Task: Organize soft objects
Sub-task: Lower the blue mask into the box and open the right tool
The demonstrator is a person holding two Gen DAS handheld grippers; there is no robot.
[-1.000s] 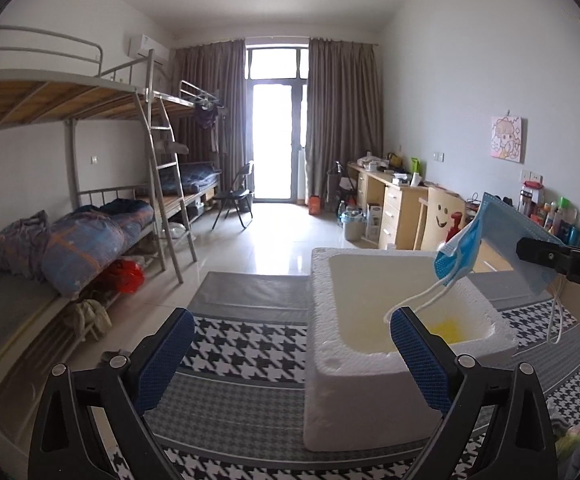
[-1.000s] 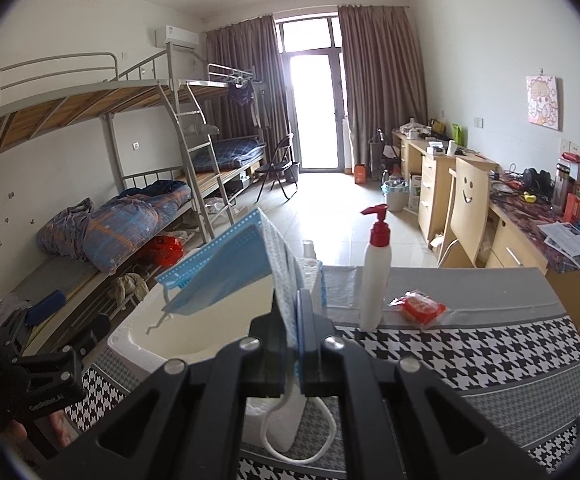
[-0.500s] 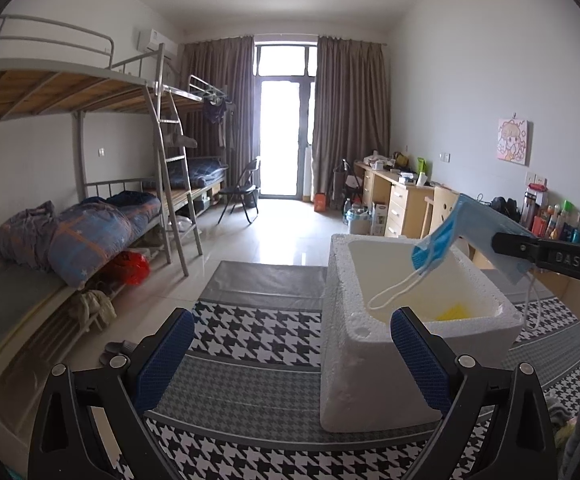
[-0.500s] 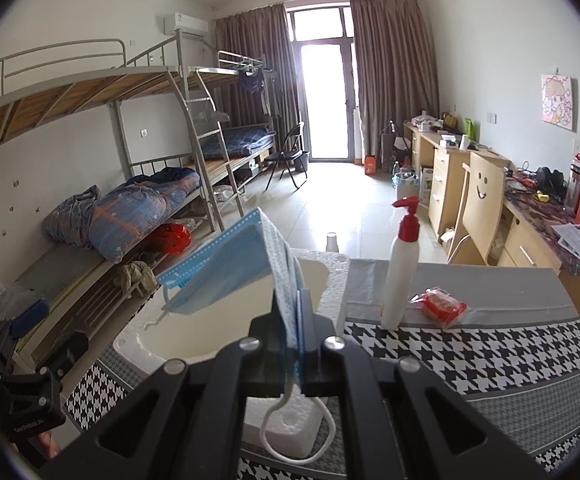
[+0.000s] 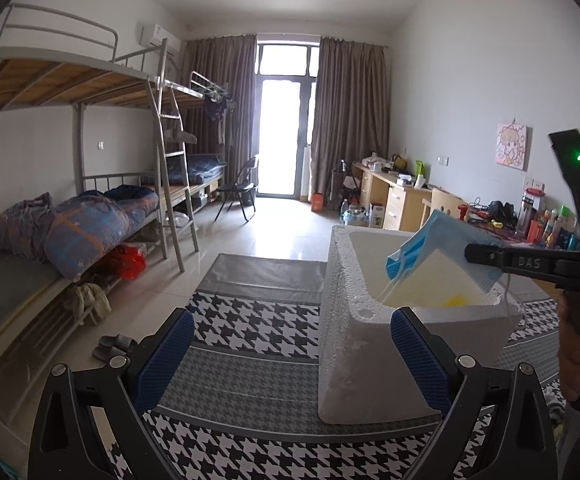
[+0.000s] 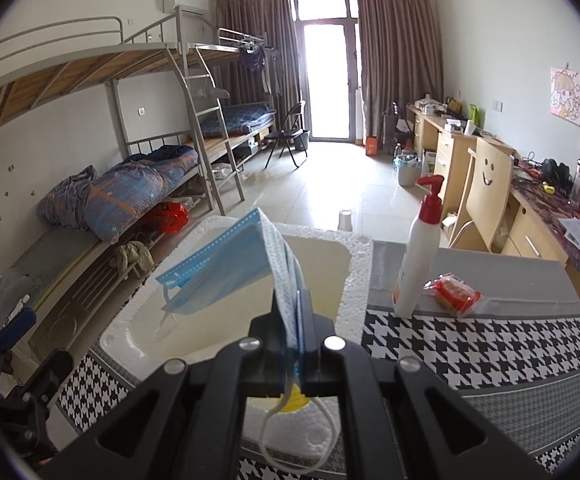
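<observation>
right gripper (image 6: 291,344) was clamped on the blue mask (image 6: 226,268), held over the foam box (image 6: 353,264) opening — inside its rim. left gripper (image 5: 290,344) stood wide apart, empty, beside the box on the houndstooth cloth (image 5: 250,320) — open floor beyond.

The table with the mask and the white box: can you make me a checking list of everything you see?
Surface: table under a houndstooth cloth.
Job's things: blue face mask held above the open white foam box; something yellow lies inside the box.
Clutter: pump bottle standing upright, red snack packet beside it.
Grippers: right gripper shut on the mask; left gripper open, holding nothing.
Cables: nothing seen on the table; the mask's ear loops dangle.
Surroundings: bunk beds, desks, folding chair, curtained glass door.
</observation>
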